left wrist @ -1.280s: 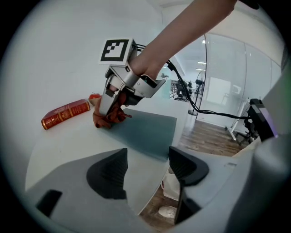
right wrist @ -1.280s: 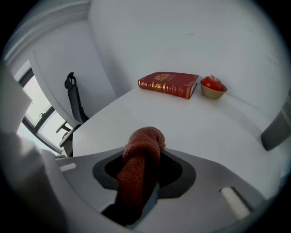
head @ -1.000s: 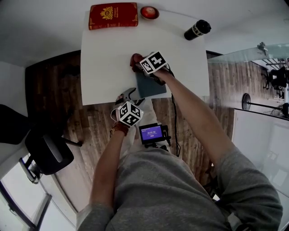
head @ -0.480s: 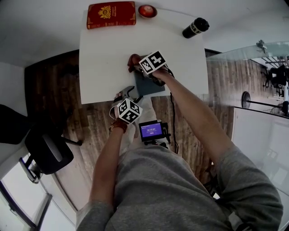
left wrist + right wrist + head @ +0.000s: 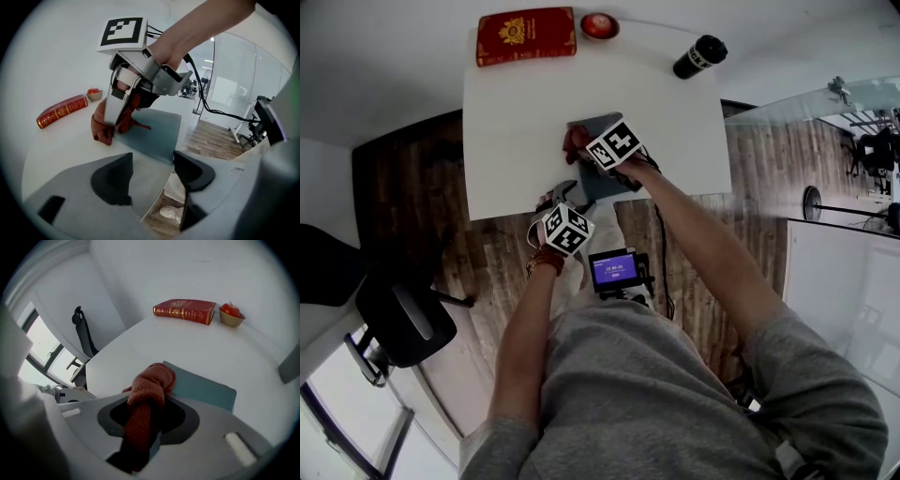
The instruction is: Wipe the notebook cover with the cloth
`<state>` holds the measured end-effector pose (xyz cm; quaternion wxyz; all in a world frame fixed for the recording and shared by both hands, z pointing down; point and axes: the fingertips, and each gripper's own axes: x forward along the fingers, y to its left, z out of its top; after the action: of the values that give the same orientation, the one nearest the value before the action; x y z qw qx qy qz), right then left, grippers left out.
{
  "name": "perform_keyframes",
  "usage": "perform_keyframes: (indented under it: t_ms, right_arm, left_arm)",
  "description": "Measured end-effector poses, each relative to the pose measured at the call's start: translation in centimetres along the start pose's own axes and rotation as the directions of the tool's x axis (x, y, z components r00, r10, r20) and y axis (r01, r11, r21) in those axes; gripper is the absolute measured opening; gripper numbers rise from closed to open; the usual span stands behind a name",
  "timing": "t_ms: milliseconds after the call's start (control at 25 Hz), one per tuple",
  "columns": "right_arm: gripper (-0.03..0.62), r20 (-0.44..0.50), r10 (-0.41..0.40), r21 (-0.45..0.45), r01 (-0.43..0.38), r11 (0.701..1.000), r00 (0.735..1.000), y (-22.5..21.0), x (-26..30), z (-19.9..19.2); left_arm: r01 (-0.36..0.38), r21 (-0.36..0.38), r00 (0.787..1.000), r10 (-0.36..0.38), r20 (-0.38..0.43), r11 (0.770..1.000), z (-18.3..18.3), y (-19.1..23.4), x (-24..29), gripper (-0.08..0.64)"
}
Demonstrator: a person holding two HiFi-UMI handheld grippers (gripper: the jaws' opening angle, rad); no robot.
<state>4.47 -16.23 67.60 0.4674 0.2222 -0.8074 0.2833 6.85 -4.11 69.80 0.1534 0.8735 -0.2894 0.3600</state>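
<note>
A grey-blue notebook (image 5: 598, 123) lies near the front edge of the white table (image 5: 516, 112). My right gripper (image 5: 583, 147) is shut on a rust-red cloth (image 5: 573, 141), which is bunched on the notebook's left part. Its jaws have just been closing with the cloth between them. In the right gripper view the cloth (image 5: 152, 380) runs up between the jaws onto the notebook (image 5: 201, 387). My left gripper (image 5: 152, 176) stands open at the table's front edge, just short of the notebook (image 5: 157, 129). It holds nothing.
A red book (image 5: 526, 36), a small bowl with something red in it (image 5: 600, 25) and a black bottle (image 5: 699, 56) stand along the table's far side. A black office chair (image 5: 398, 319) is on the wooden floor at the left. A small screen device (image 5: 614, 270) hangs at my chest.
The right gripper has drawn the cloth toward me across the notebook, uncovering the notebook's far edge. The left gripper has stayed at the table's front edge.
</note>
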Motion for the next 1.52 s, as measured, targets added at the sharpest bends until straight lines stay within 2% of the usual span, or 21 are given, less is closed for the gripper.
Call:
perform_keyframes:
  t_ms: [840, 1520]
  right_arm:
    - [0.137, -0.014, 0.078, -0.015, -0.079, 0.997, 0.997, 4.5, -1.2, -5.5]
    - [0.135, -0.006, 0.21, 0.086, -0.209, 0.974, 0.978, 7.5, -2.4, -9.9]
  left_arm:
    - [0.0, -0.001, 1.0, 0.0, -0.001, 1.0, -0.1, 0.1, 0.0, 0.279]
    - [-0.003, 0.001, 1.0, 0.003, -0.002, 1.0, 0.1, -0.1, 0.0, 0.281]
